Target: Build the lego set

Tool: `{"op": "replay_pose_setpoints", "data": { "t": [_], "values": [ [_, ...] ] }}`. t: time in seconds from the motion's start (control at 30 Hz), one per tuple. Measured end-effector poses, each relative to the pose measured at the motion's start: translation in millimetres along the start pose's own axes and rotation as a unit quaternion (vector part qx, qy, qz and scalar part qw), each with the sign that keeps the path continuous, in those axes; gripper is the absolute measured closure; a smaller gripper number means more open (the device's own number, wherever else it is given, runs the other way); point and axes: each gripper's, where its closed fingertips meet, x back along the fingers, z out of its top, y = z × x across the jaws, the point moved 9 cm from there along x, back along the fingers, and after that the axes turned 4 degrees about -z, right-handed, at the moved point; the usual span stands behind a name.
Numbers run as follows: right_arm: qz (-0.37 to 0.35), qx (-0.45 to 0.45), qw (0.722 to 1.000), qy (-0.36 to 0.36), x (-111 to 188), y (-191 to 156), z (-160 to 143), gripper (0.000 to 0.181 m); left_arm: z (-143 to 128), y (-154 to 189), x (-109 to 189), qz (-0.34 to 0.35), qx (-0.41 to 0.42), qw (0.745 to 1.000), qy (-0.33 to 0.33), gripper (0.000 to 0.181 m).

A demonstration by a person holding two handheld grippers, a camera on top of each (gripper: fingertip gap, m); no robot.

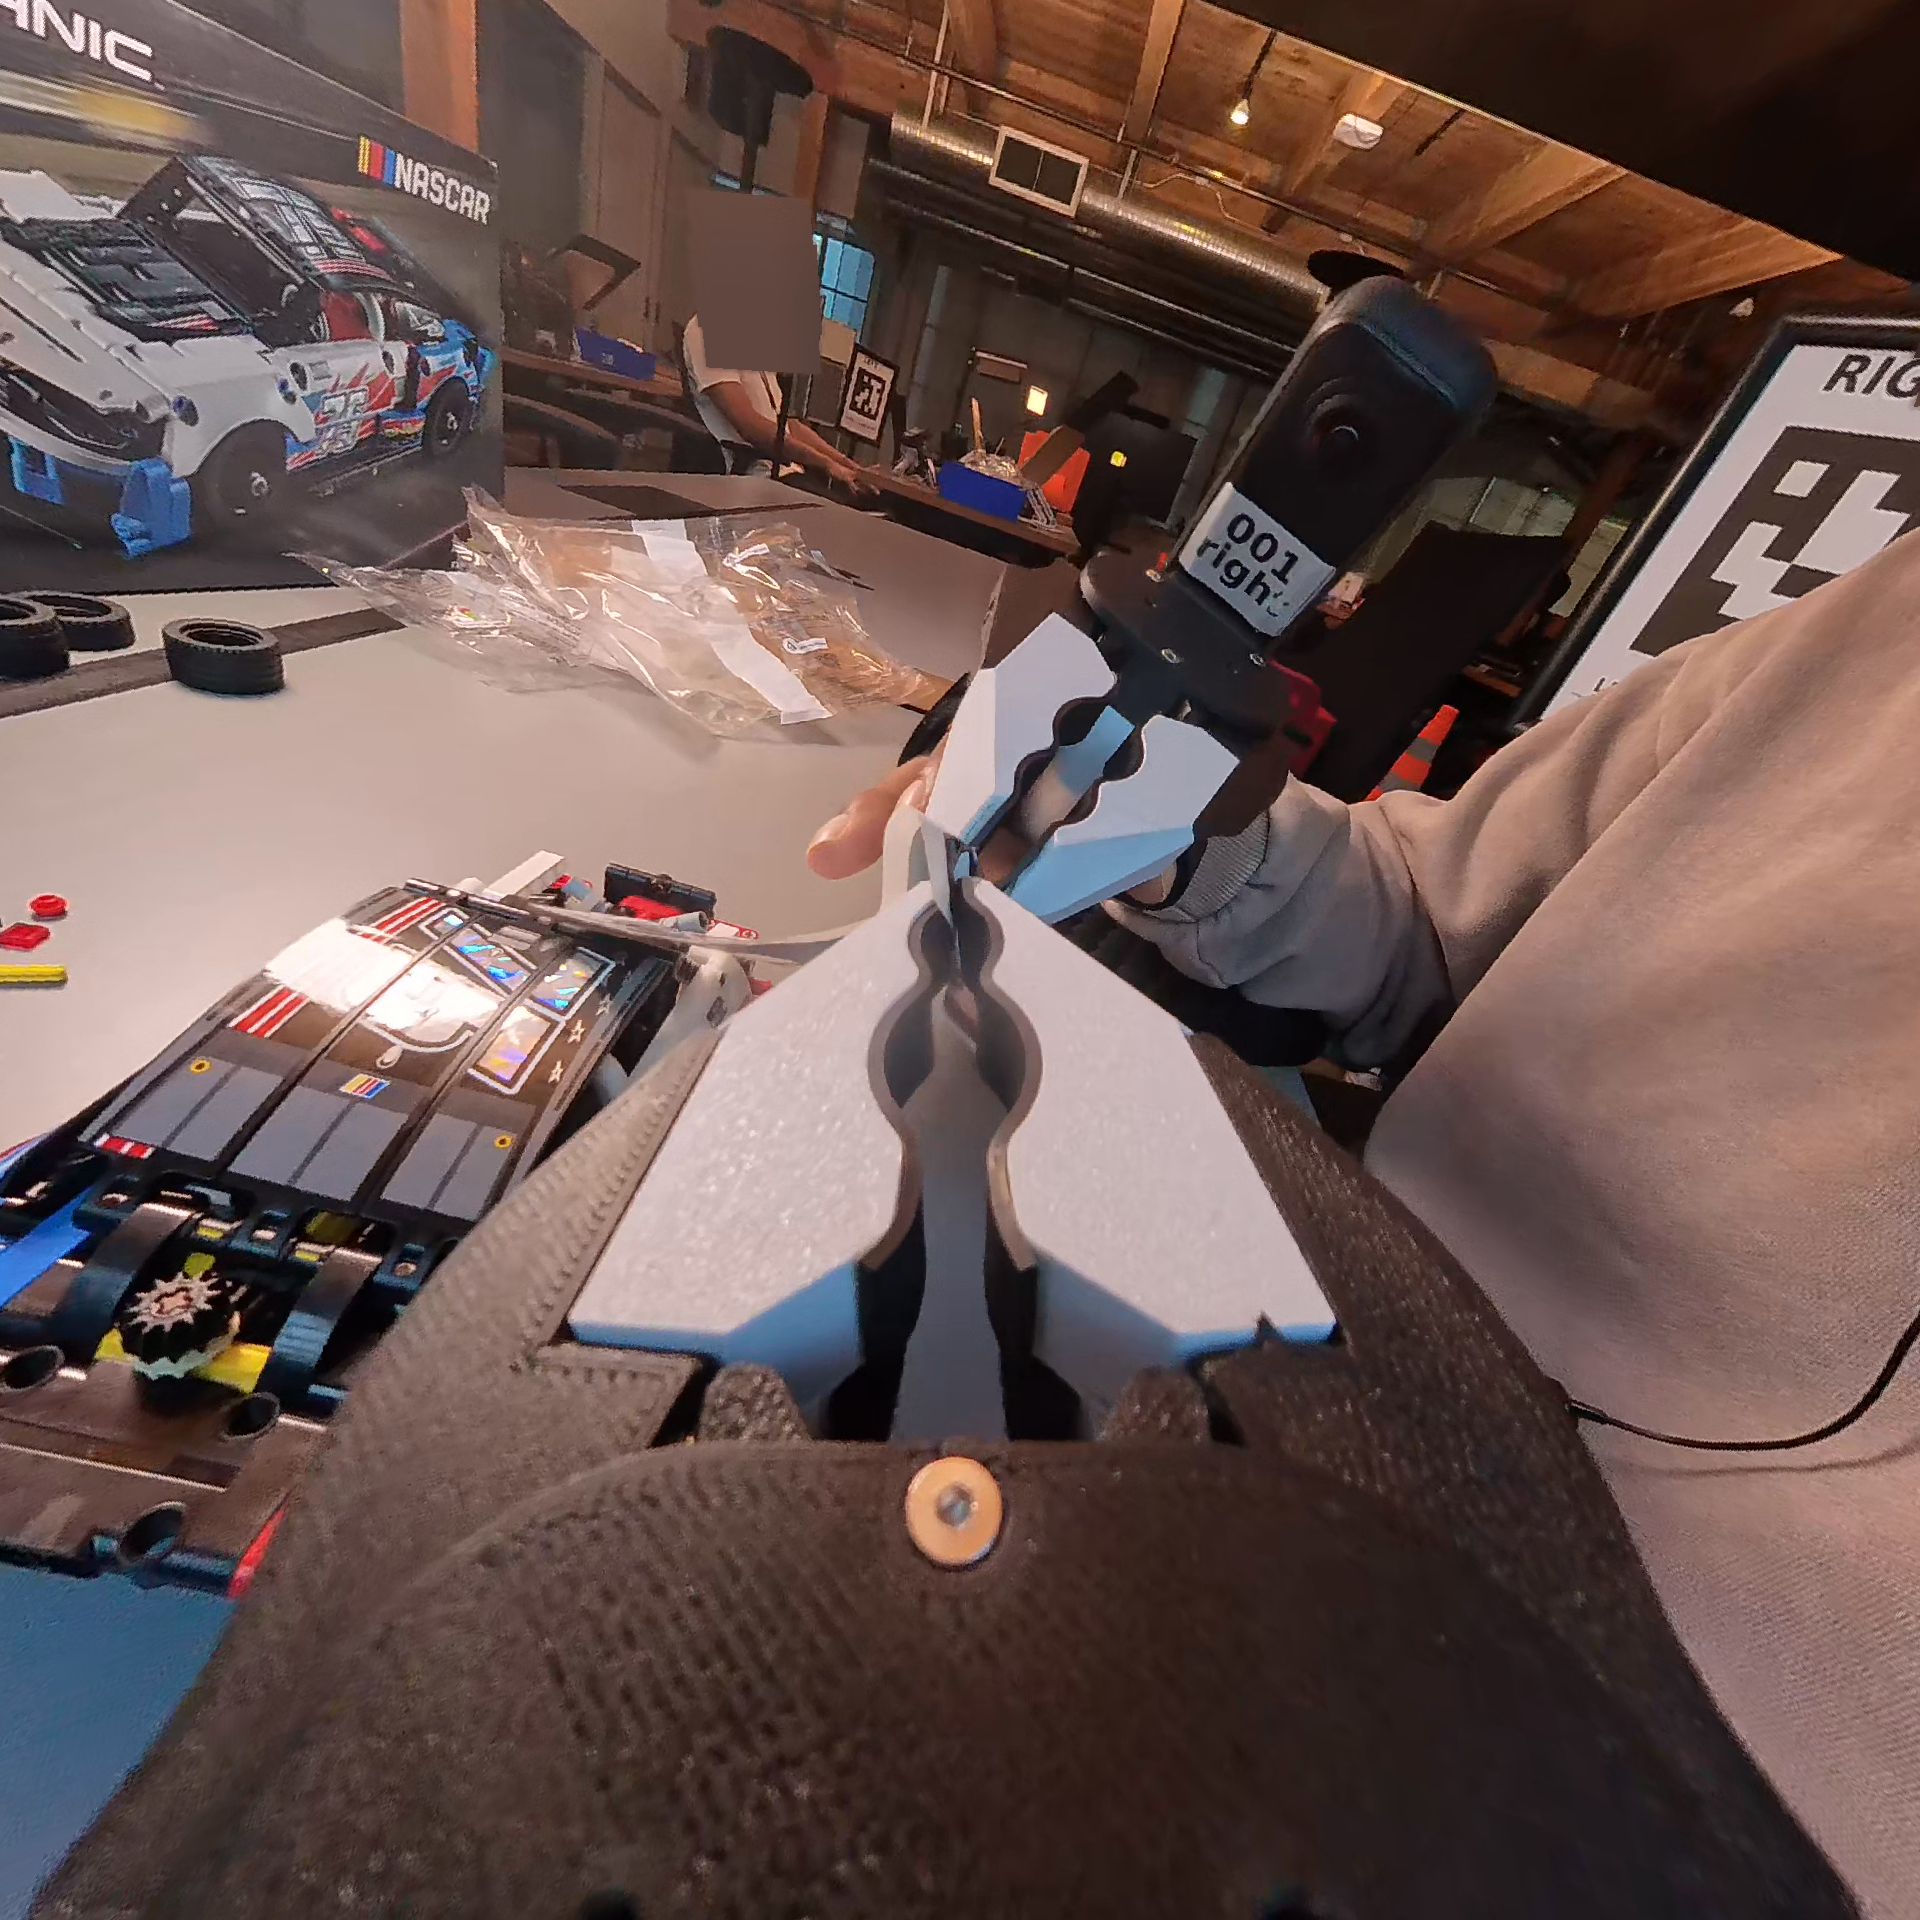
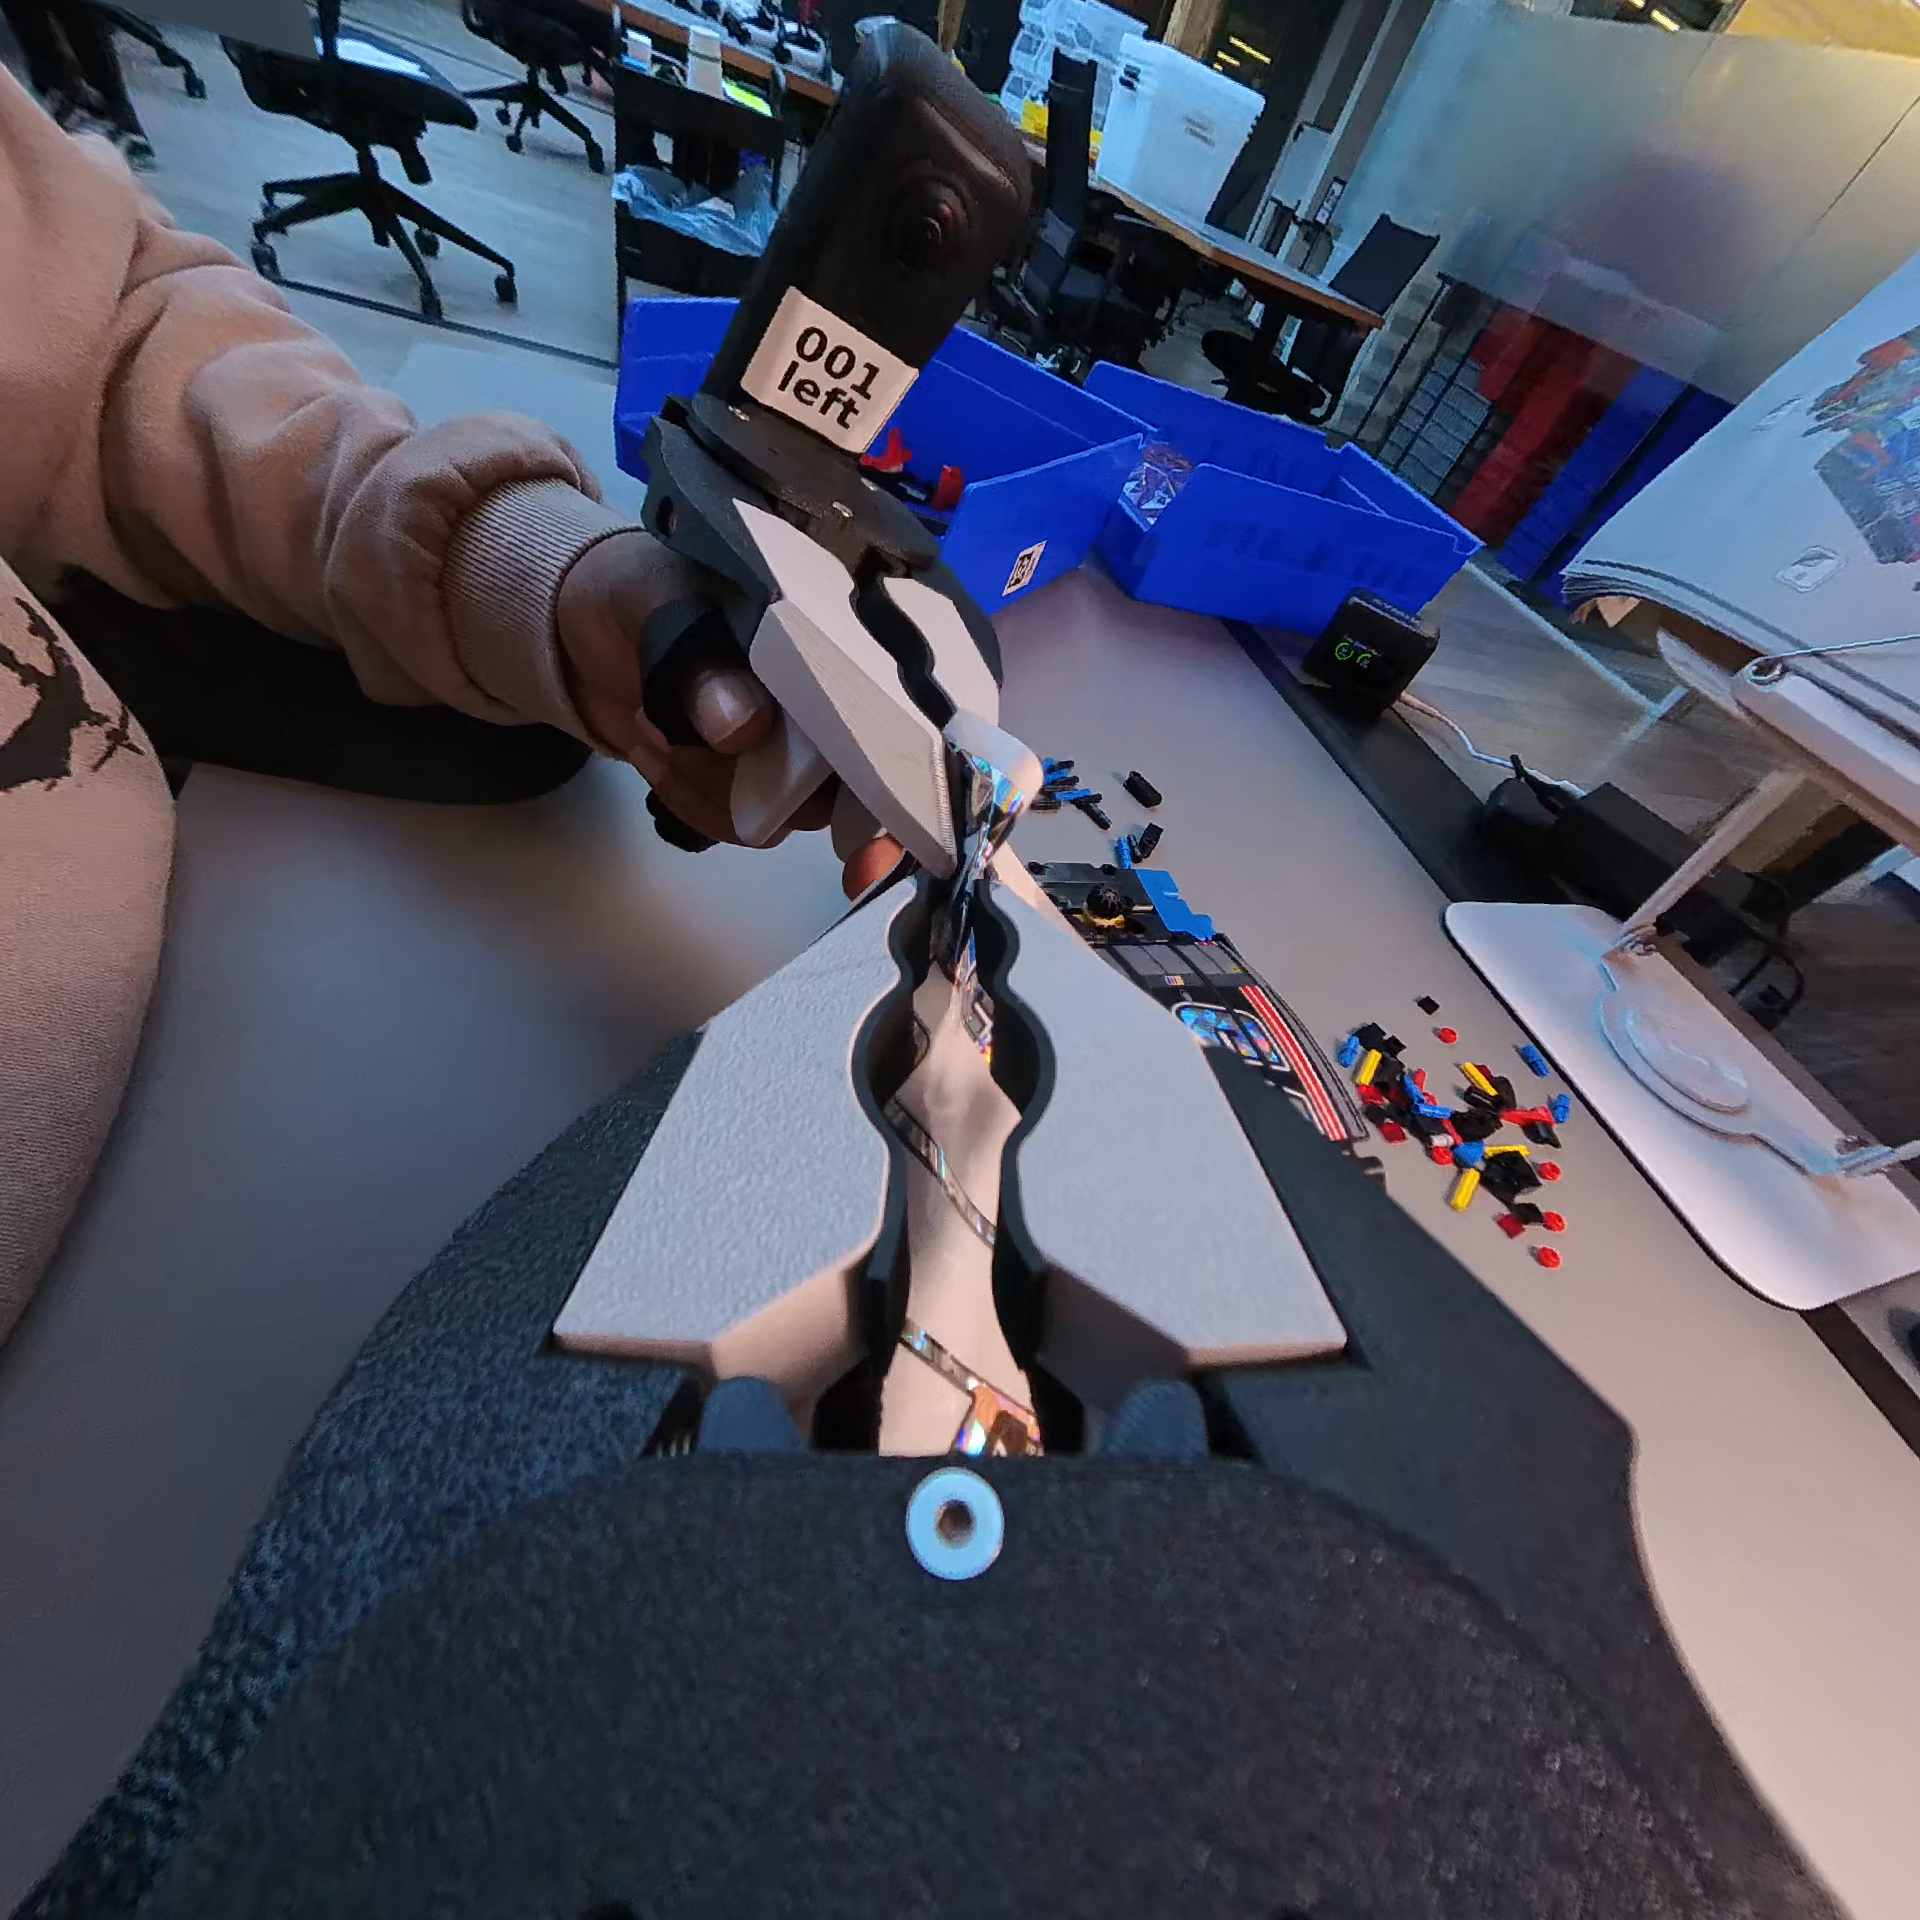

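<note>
blue bins (image 2: 1288,540) stand at the far edge of the grey table (image 2: 436,997), with a small black device (image 2: 1369,652) with a lit screen just beside them. a white lamp base (image 2: 1621,1132) rests on the table's right side. office chairs (image 2: 384,156) stand on the floor beyond. a marker board (image 1: 1808,520) stands at the right, and a person (image 1: 748,405) sits at another table far back.

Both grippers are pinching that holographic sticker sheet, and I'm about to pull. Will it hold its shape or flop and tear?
Likely floppy: the sticker sheet looks thin and already crumples where the left gripper and right gripper meet. Its glossy face may slip between the fingers. Pulling apart could probably crease or tear it, since both pinch close together.
</note>
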Motion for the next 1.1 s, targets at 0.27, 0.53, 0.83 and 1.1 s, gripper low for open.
{"op": "replay_pose_setpoints", "data": {
  "t": [0.27, 0.53, 0.83, 1.1],
  "values": [
    [0.002, -0.042, 0.999, 0.009, 5.6, 9.9, -0.5, 0.181, 0.0, 0.5, -0.1, 0.025, -0.022, 0.999, -0.021, 0.181],
    [-0.006, -0.021, 1.0, -0.005, 5.4, 8.6, -1.4, 0.181, -0.9, 2.5, -1.7, 0.032, -0.04, 0.998, -0.031, 0.181],
    [0.01, -0.067, 0.998, 0.016, 10.8, 16.4, -1.0, 0.181, 0.6, 1.4, 0.2, 0.033, -0.034, 0.999, -0.025, 0.181],
    [0.012, -0.127, 0.989, 0.08, 32.5, 34.5, 7.3, 0.181, 20.3, -4.7, 13.9, 0.032, 0.001, 0.999, 0.017, 0.181]
  ]
}}
